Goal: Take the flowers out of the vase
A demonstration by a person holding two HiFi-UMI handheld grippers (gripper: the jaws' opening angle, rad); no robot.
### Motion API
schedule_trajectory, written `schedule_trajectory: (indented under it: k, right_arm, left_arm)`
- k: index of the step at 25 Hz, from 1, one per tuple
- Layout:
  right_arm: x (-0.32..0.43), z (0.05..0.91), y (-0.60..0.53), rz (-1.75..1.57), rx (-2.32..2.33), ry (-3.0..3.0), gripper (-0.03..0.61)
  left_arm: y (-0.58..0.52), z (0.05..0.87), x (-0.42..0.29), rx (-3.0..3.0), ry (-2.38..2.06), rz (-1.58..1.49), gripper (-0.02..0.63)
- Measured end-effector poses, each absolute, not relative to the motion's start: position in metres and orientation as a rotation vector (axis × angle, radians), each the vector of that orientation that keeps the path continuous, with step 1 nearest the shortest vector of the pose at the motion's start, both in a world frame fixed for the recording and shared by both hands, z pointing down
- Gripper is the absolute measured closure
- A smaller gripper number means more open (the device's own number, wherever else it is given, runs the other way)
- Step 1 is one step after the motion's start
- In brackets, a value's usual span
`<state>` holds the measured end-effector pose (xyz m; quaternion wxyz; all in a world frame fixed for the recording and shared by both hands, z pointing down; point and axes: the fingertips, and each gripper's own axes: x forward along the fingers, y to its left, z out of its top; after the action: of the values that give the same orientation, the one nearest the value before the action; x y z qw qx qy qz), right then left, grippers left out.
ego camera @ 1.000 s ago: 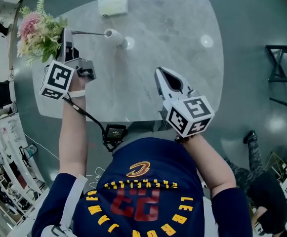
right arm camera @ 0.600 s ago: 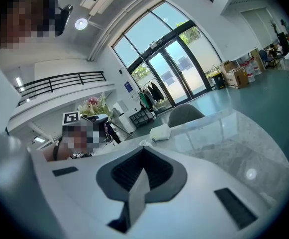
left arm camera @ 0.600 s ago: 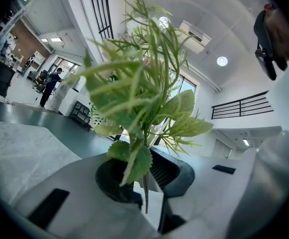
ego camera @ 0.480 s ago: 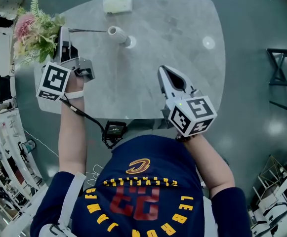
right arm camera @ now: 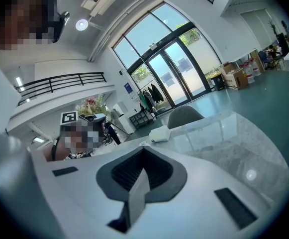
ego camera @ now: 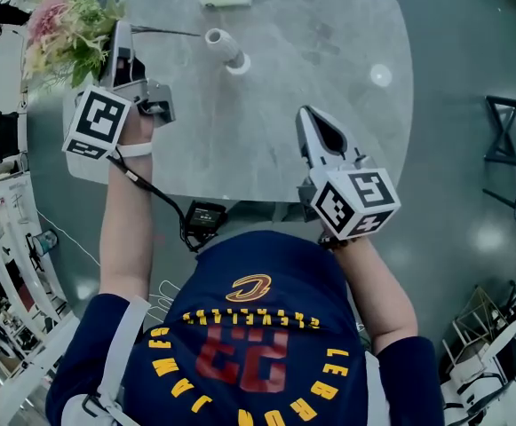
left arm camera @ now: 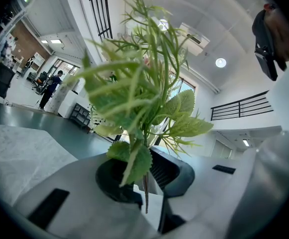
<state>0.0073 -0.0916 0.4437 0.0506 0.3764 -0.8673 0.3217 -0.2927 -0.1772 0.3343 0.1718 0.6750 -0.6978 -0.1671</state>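
The bunch of pink and cream artificial flowers with green leaves (ego camera: 67, 27) hangs level at the left edge of the grey marble counter (ego camera: 311, 105). The left gripper (ego camera: 119, 44) holds it in its fingers. Its thin dark stems point to the small white narrow vase (ego camera: 226, 50), which stands upright just beside their tips.

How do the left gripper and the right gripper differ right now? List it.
Left gripper is shut on the flowers by their stems; right gripper is shut on nothing. Left gripper is at the table's left edge; right gripper hangs over its near side. Both carry a marker cube.
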Motion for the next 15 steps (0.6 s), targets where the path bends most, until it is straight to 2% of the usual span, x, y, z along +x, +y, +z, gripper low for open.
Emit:
schedule_trajectory:
  k: [15]
  right_arm:
    - [0.0032, 0.4451, -0.0933, 0.963, 1.158, -2.632, 0.575]
  left_arm:
    - [-0.1795, 0.3339, -0.2934, 1.926, -1.971, -0.472, 0.561]
